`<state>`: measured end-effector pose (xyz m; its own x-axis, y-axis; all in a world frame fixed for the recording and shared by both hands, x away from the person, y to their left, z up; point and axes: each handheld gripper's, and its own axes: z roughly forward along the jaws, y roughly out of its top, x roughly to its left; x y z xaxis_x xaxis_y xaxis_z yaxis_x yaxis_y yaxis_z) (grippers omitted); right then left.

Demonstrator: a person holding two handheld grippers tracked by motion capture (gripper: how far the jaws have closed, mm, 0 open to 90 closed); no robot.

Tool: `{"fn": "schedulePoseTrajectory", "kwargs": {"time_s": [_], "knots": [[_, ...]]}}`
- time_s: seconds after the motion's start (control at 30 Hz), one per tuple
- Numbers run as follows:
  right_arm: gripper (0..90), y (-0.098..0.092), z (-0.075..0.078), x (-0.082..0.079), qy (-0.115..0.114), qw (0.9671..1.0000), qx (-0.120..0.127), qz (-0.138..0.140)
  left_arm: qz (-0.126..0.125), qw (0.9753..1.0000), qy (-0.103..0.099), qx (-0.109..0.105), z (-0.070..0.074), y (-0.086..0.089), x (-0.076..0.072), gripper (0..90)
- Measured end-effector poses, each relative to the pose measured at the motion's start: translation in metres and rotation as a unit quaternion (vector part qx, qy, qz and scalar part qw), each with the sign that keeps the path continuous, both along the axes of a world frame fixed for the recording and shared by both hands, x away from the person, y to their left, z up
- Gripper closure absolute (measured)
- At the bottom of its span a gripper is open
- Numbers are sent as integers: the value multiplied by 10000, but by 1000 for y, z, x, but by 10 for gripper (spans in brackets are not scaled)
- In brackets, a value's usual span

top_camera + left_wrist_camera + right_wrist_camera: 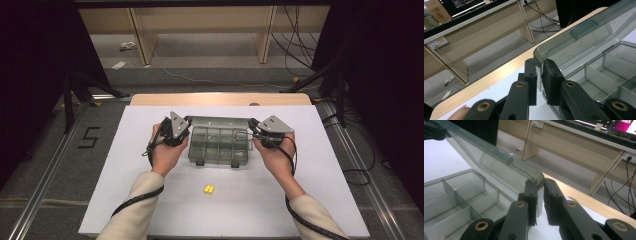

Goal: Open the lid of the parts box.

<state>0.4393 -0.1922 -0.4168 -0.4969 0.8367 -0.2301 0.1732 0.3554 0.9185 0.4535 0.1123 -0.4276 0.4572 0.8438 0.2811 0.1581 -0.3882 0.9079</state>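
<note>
Left gripper (183, 131) and right gripper (253, 129), seen from above, flank the compartment box (218, 146) at 9 and 3 o'clock, my forearms angled inward. Left gripper view: I see jaws clamped on the raised lid (584, 37) corner at 12 o'clock. Right gripper view: jaws pinch the opposite lid corner likewise.
</note>
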Motion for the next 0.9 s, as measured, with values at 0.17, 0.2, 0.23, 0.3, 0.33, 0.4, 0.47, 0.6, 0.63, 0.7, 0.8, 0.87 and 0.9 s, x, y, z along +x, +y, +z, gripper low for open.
{"fn": "schedulePoseTrajectory", "kwargs": {"time_s": [0.17,0.2,0.23,0.3,0.33,0.4,0.47,0.6,0.63,0.7,0.8,0.87,0.9], "knots": [[826,1,1,4,21,9999,109,-89,-7,10000,28,-16,1,0,0,824],[827,1,1,4,51,9999,121,-100,-4,10000,47,-37,1,1,0,826],[827,1,1,5,59,9998,152,-120,-1,10000,60,-52,1,1,0,831],[828,1,2,6,98,9997,179,-128,0,9999,86,-87,2,1,-1,834],[828,1,2,7,107,9997,189,-131,2,9999,86,-105,3,2,-1,836],[829,1,3,9,130,9995,236,-154,-3,9998,116,-135,4,2,-1,837],[830,1,3,9,154,9994,253,-157,23,9997,164,-162,4,2,0,837],[831,2,3,13,210,9992,279,-189,80,9995,247,-184,7,1,7,835],[831,3,3,14,226,9990,310,-209,88,9995,245,-186,7,1,8,834],[831,3,4,16,249,9988,358,-225,105,9994,280,-185,9,1,12,835],[831,3,5,20,268,9987,368,-249,103,9993,298,-212,10,1,17,834],[832,4,7,23,263,9986,363,-280,103,9991,295,-270,10,1,20,833],[832,4,7,23,263,9986,363,-280,104,9991,297,-284,10,1,21,833]]}}
